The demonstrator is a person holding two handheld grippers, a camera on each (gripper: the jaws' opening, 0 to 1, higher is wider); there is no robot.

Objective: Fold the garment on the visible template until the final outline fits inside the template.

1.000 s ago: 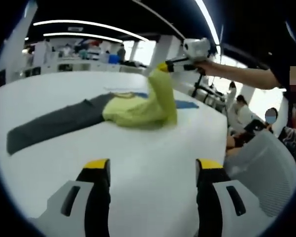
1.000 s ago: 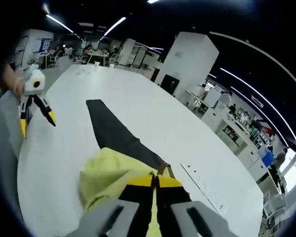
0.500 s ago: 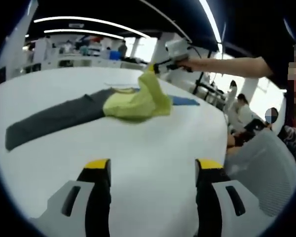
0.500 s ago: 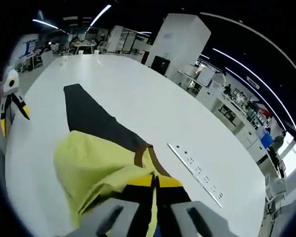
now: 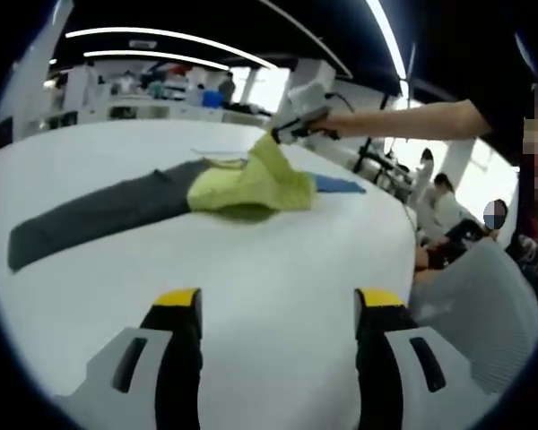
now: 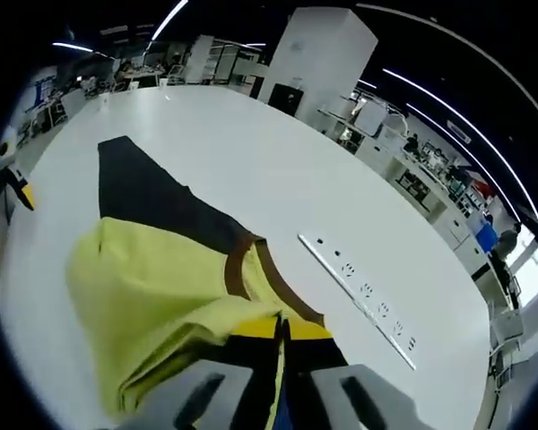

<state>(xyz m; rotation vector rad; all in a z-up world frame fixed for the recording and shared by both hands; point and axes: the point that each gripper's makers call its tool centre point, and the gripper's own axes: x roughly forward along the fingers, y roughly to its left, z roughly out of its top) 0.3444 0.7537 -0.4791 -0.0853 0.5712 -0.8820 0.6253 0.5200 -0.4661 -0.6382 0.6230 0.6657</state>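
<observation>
Bare table lies open ahead of the left gripper up to the garment, with a chair crowding its right side.

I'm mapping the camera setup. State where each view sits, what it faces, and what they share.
Left gripper view: rides the left claw, open above the white table, facing the garment and the right claw on an outstretched arm.
Right gripper view: rides the right claw, shut on the garment, looking down the table; left claw at the edge.
Shared: garment, table, each other's claw.
</observation>
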